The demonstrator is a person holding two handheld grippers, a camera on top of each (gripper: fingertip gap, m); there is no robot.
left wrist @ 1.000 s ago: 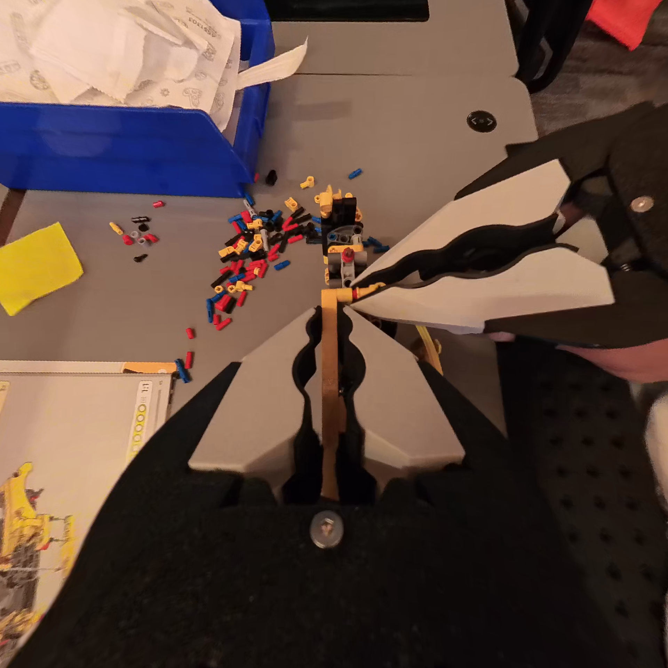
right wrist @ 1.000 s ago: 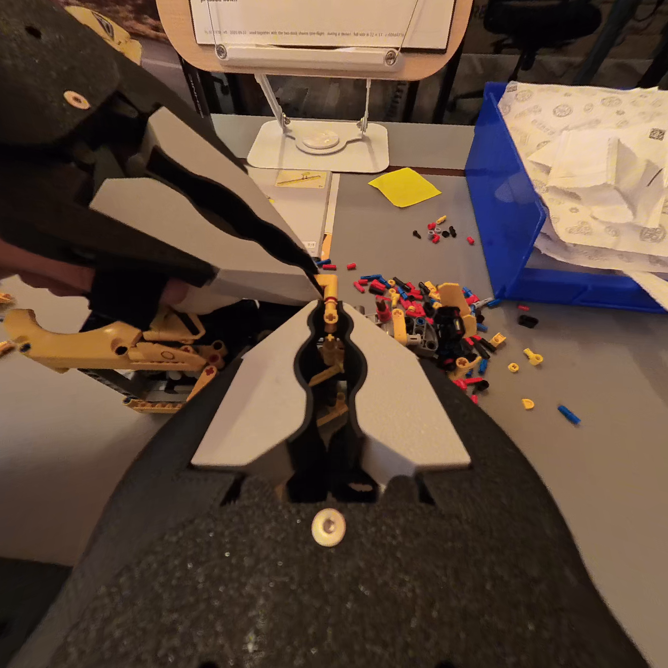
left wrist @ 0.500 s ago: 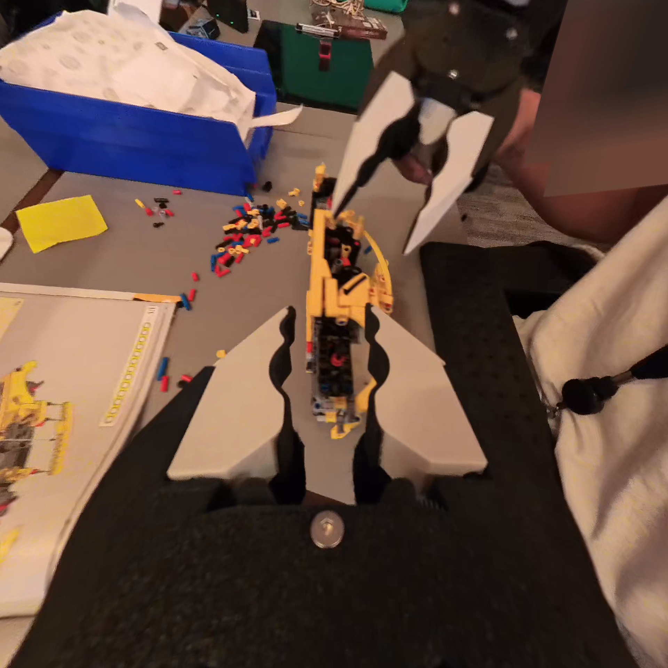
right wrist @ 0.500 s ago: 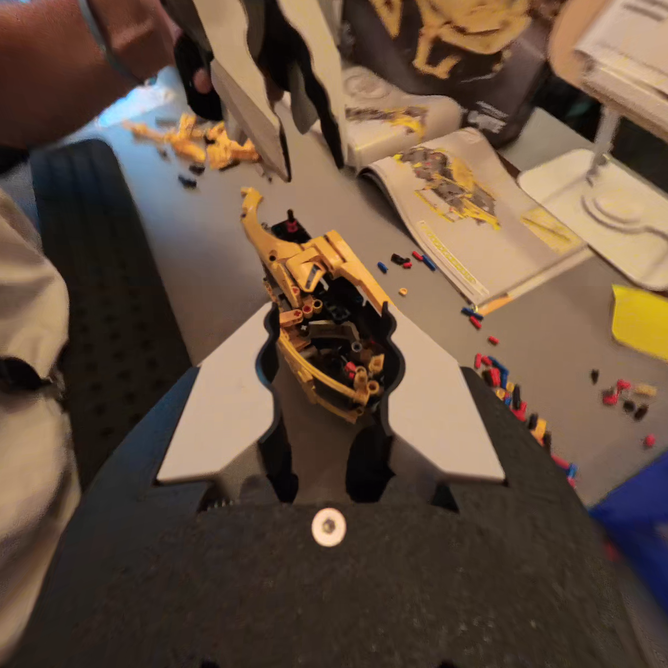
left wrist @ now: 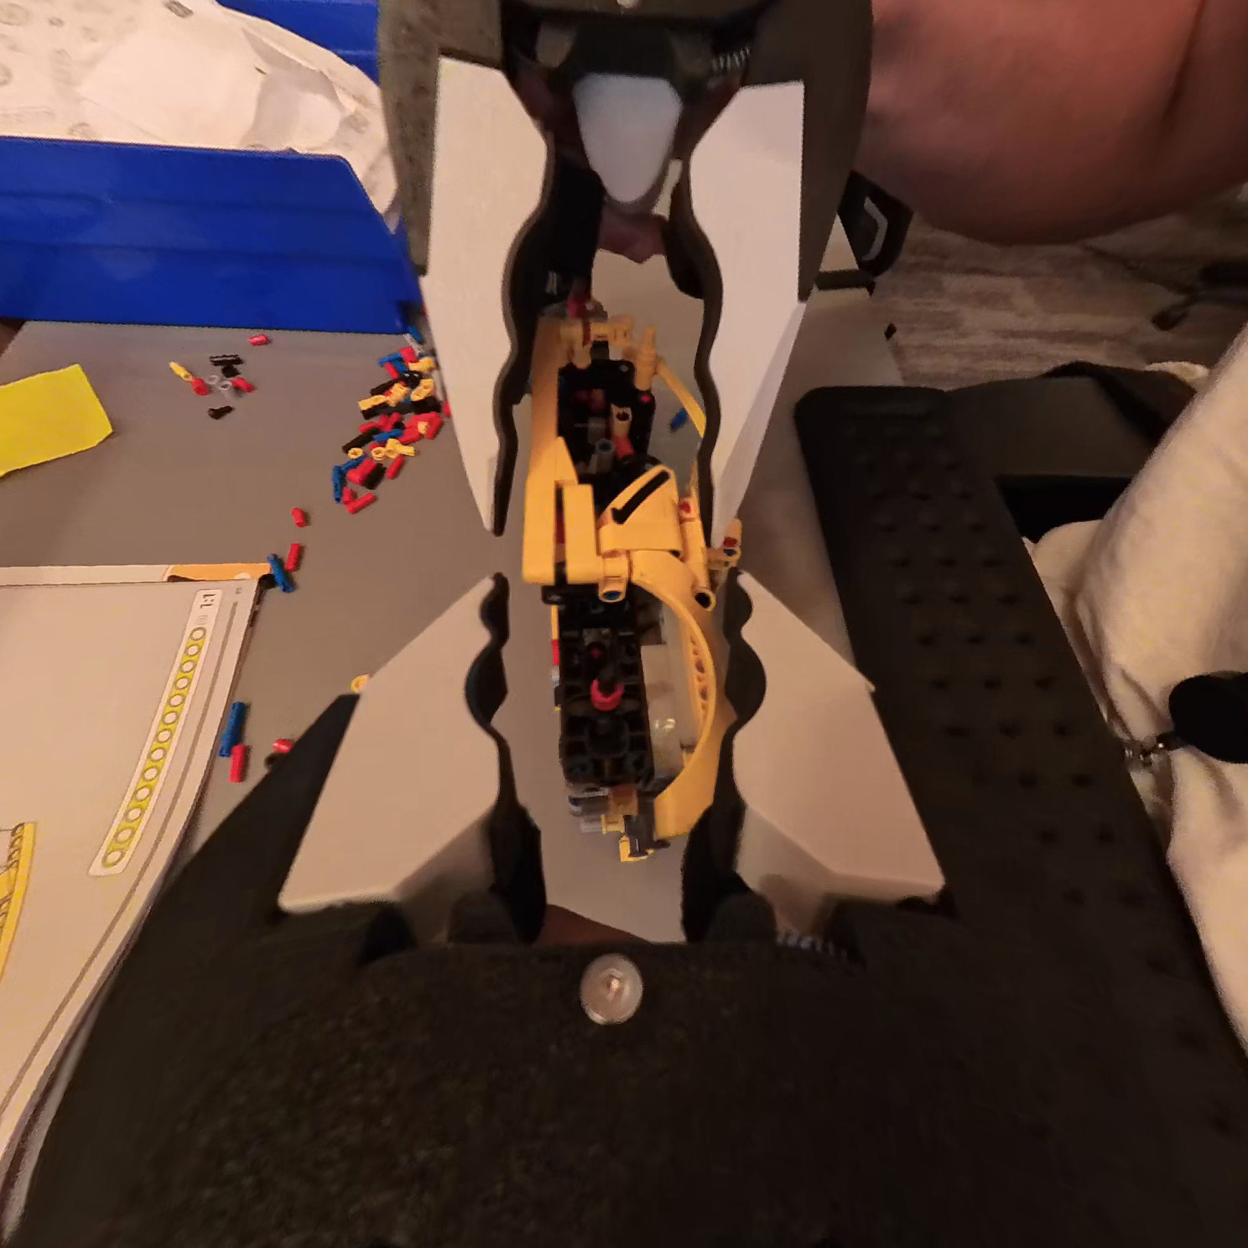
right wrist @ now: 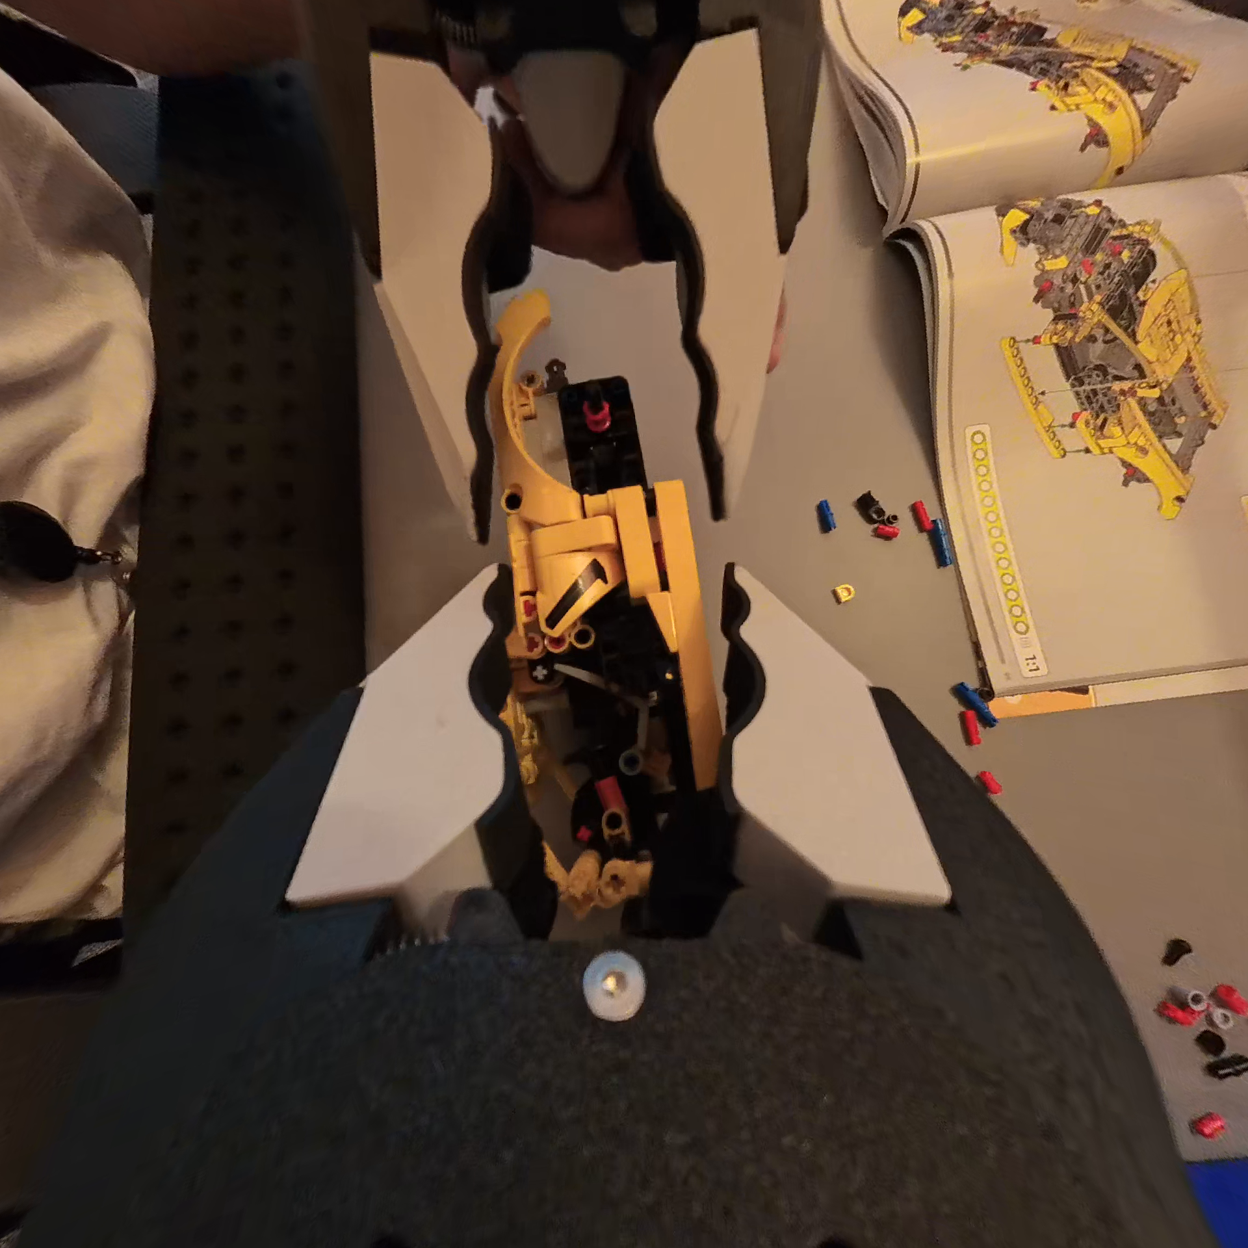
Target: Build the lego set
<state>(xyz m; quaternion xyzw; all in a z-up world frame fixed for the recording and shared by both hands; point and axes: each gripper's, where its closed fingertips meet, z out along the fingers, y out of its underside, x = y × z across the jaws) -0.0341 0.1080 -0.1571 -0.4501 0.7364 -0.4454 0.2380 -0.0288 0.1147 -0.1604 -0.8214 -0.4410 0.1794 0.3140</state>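
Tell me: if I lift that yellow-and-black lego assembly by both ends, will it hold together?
Probably stiff along the black core of the lego assembly. The thin yellow arch looks apt to flex or pop off. Long and narrow, it may tip sideways.

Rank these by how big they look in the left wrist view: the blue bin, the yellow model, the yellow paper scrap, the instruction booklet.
1. Instruction booklet, though it runs off the frame and lies nearer the camera.
2. Blue bin, also cut off by the frame.
3. Yellow model, lying between both grippers' open jaws.
4. Yellow paper scrap, clearly smallest.
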